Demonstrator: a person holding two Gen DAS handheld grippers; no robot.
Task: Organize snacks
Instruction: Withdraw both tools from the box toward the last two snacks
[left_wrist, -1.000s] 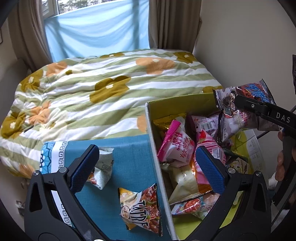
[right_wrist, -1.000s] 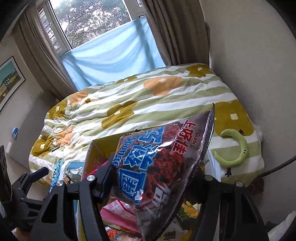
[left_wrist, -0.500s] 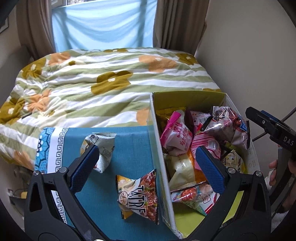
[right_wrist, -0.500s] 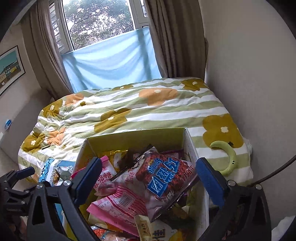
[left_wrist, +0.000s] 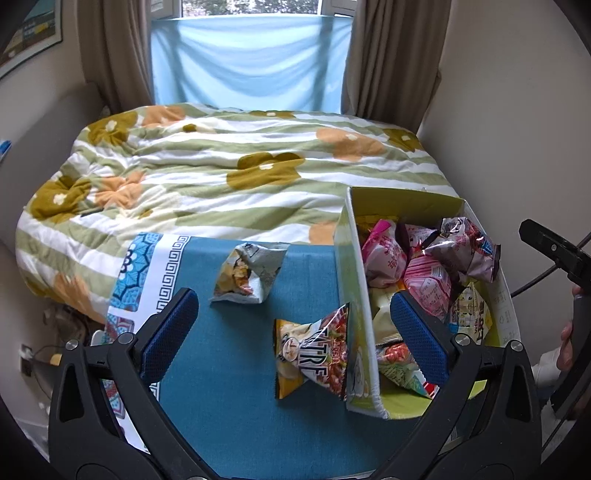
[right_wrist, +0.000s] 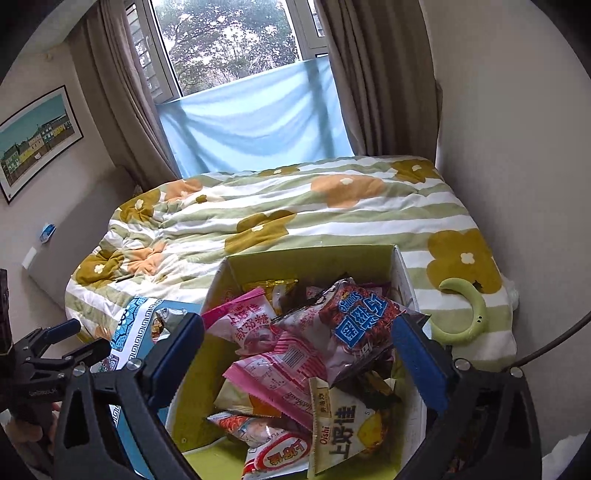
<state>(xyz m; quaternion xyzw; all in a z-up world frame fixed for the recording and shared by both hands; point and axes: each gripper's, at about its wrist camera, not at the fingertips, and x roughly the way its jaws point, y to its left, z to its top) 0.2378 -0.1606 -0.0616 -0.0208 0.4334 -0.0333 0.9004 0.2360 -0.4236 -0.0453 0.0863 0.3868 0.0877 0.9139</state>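
The left claw is hanging with its jaws wide apart and nothing between the pads, over the blue cloth spread on the bed. The right claw is likewise gaping; its jaws have just been opening, and no pack is sitting between the pads, which are hovering over the box.

Nearest on the cloth, the Tatre pack is leaning against the box's outer wall. It is looking light, puffed and crinkly, probably slippery foil with fragile chips inside, so a pinch on the flat crimped top seam would likely be safer than squeezing the belly. A little farther, the grey pack is lying apart from the box, also soft and light; its crimped end is offering the same hold.

The box is holding a loose heap: an Oishi pack nearest, pink packs in the middle, and the dark pack resting on top of the pile toward the far wall. Beyond it the quilt is stretching to the window.
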